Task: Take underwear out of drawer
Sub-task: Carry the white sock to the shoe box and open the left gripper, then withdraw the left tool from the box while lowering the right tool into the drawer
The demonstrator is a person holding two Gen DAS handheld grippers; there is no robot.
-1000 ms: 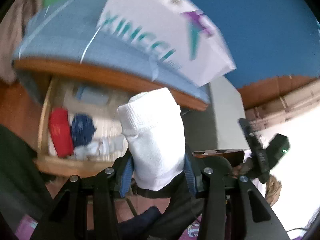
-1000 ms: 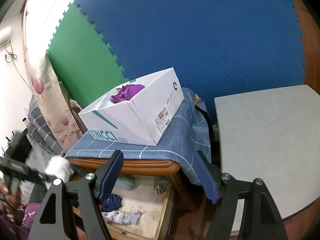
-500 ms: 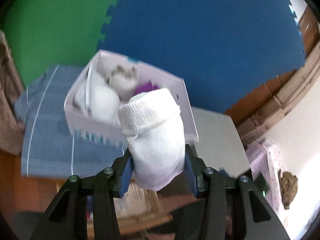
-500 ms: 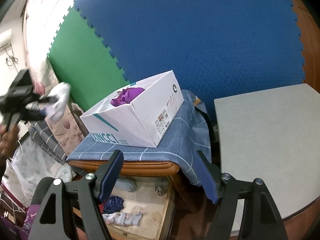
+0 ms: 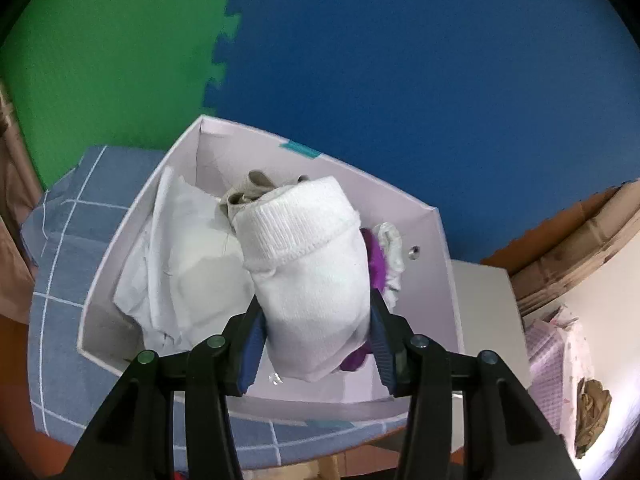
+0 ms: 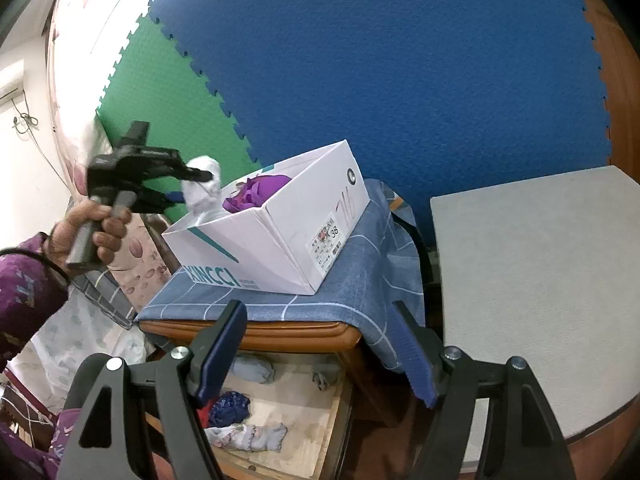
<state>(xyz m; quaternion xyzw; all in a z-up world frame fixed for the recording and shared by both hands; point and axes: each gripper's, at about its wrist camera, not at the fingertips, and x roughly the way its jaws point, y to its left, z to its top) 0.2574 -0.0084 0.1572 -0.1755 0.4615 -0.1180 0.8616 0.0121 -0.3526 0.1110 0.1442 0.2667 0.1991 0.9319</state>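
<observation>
My left gripper (image 5: 316, 344) is shut on a rolled white piece of underwear (image 5: 308, 280), which stands upright between the blue pads. It hangs over the open white shoe box (image 5: 436, 280), which holds white paper (image 5: 184, 264), a beige garment (image 5: 248, 196) and a purple one (image 5: 376, 264). The right wrist view shows this left gripper (image 6: 192, 184) in a person's hand (image 6: 92, 224), with the white roll (image 6: 202, 188) at the box's left end. My right gripper (image 6: 320, 320) stands open and holds nothing, above the open drawer (image 6: 332, 432). In the drawer lie a dark blue garment (image 6: 230, 404) and a pale patterned one (image 6: 248, 436).
The box (image 6: 280, 248) sits on a blue checked cloth (image 6: 360, 280) that covers a wooden nightstand (image 6: 280, 334). A grey tabletop (image 6: 540, 280) lies to the right. Blue and green foam mats (image 6: 400, 80) line the wall behind. Bedding (image 6: 72, 320) lies at the left.
The left gripper has carried the white roll up from in front of the drawer to a spot over the shoe box. The right gripper has kept still.
</observation>
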